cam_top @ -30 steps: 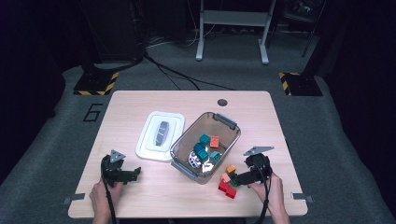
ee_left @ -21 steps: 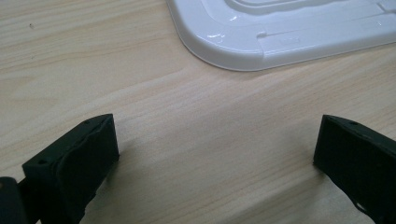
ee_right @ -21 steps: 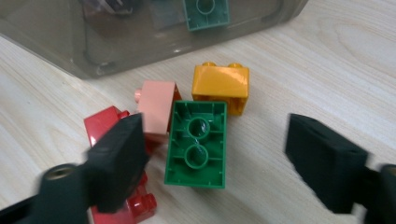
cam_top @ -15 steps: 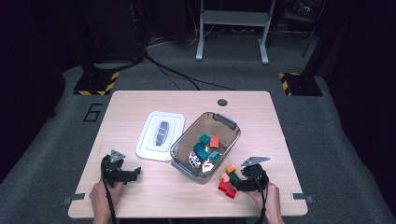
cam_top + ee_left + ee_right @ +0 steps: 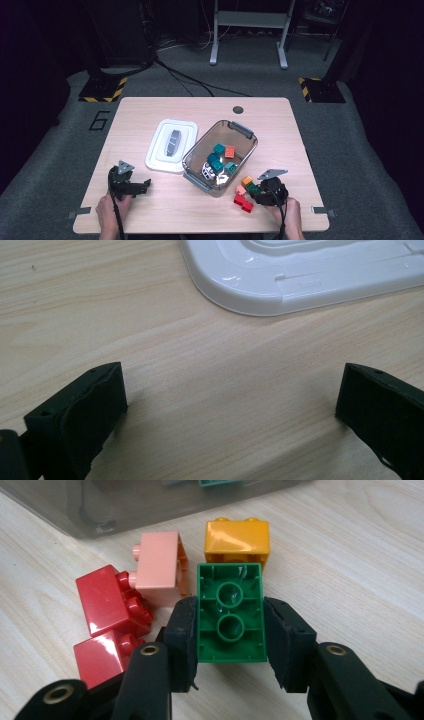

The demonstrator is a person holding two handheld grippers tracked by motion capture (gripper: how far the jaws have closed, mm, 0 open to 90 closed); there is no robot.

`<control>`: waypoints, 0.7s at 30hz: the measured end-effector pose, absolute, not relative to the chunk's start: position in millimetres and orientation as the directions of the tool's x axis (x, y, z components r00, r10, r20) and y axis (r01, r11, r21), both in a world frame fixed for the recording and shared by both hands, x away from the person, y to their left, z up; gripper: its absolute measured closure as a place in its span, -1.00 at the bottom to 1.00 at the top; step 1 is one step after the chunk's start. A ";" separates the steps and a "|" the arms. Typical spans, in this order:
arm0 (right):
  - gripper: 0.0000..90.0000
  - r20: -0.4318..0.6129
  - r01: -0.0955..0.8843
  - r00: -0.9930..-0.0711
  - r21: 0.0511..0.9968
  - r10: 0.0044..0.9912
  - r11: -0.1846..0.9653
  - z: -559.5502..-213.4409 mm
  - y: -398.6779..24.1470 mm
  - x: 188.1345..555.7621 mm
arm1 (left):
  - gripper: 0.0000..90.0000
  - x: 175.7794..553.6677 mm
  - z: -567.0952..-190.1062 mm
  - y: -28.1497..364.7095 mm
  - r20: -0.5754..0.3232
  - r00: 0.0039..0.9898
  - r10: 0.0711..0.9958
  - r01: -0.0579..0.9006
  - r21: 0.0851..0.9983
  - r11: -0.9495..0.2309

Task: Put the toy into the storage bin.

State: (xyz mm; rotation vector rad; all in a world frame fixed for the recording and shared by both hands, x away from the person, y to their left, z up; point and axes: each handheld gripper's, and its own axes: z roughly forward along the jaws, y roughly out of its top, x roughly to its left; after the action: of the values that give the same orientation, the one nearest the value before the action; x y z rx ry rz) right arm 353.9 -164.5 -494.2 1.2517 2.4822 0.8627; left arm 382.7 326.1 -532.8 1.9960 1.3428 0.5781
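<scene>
R tool (image 5: 231, 625) is clamped on the green brick (image 5: 231, 612); jaws have just been closing, pads now press both long sides. Brick lies hollow side up, squarely btwn the jaws, resting on the table (image 5: 350, 555) near its front R edge. Prob. gripped across the narrow width so it lifts w/o twisting.

Just beyond it: orange brick (image 5: 237, 539) touching or nearly touching its far end; pink brick (image 5: 160, 567) beside that; two red bricks (image 5: 107, 602) to the side, close to the jaw, could get nudged on the lift.

Farther out, the clear bin (image 5: 197, 177) w/ more bricks inside, likely the drop spot, lid (image 5: 171, 145) laid off beside it to keep the opening free.

L tool (image 5: 142, 186) idle, jaws wide apart, nothing btwn them, low over bare table near the lid's corner (image 5: 240, 305).
</scene>
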 end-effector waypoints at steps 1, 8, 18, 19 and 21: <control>0.30 0.059 0.657 -0.609 0.596 0.791 0.462 -493.8 -165.1 353.4 | -1.00 382.7 -532.8 326.1 0.000 0.377 0.926 0.637 0.726 -0.259; 0.31 0.050 0.657 -0.592 0.609 0.805 0.445 -493.1 -171.9 352.6 | -1.00 382.7 -532.8 326.1 0.000 0.376 0.926 0.637 0.726 -0.259; 0.31 0.049 0.666 -0.562 0.618 0.826 0.417 -490.2 -179.7 351.6 | -1.00 382.7 -532.8 326.1 0.000 0.376 0.926 0.637 0.726 -0.259; 0.31 0.050 0.666 -0.559 0.621 0.827 0.413 -490.1 -180.5 351.8 | -1.00 382.7 -532.9 326.1 0.000 0.377 0.926 0.636 0.727 -0.259; 0.31 0.045 0.662 -0.557 0.627 0.830 0.410 -489.5 -182.6 352.3 | -1.00 382.7 -532.8 326.1 0.000 0.376 0.927 0.637 0.726 -0.259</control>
State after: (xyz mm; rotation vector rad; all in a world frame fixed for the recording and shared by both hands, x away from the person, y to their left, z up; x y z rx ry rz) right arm 352.3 -182.6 -489.5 1.3026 2.3958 0.8790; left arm 382.7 326.1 -532.8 1.9949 1.3431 0.5779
